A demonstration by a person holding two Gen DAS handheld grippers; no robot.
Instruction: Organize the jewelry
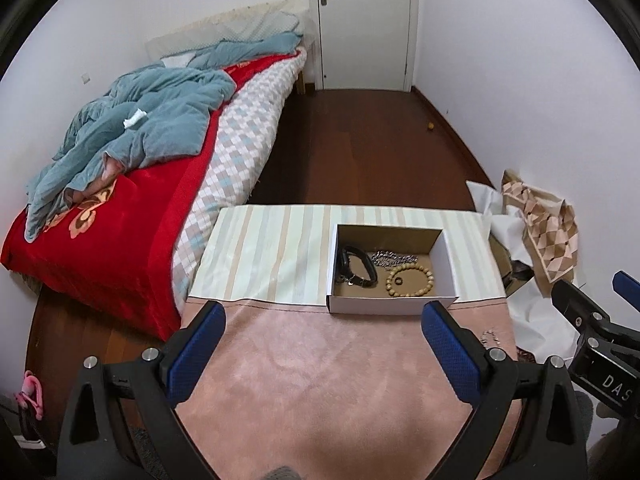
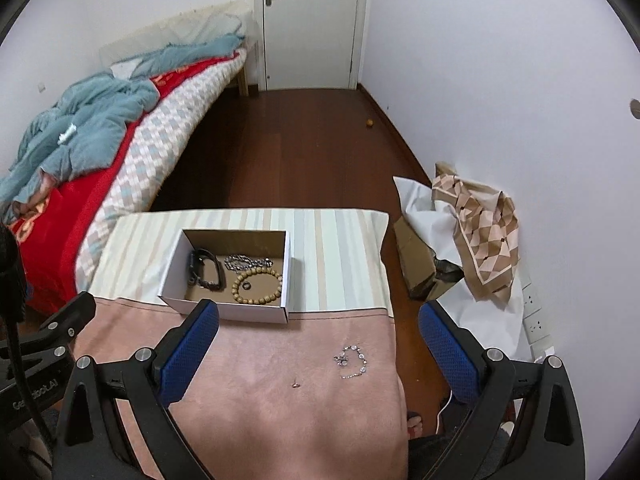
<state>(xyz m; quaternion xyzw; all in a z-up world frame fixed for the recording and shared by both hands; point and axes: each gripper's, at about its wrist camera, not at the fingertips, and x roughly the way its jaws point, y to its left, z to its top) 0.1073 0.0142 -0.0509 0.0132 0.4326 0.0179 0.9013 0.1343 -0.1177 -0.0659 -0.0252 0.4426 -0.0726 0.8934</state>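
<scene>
box (image 2: pixel 256 314): beads, chain, strap inside | silver bracelet (image 2: pixel 353 361): on pink cloth

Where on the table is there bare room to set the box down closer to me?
Bare pink cloth lies left of the silver bracelet and small stud, in front of the box. The near-right corner is crowded; the box's right half holds the bead bracelet.

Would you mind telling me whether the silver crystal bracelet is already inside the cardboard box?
No, the silver bracelet lies on the pink cloth, outside the box and nearer the camera.
</scene>
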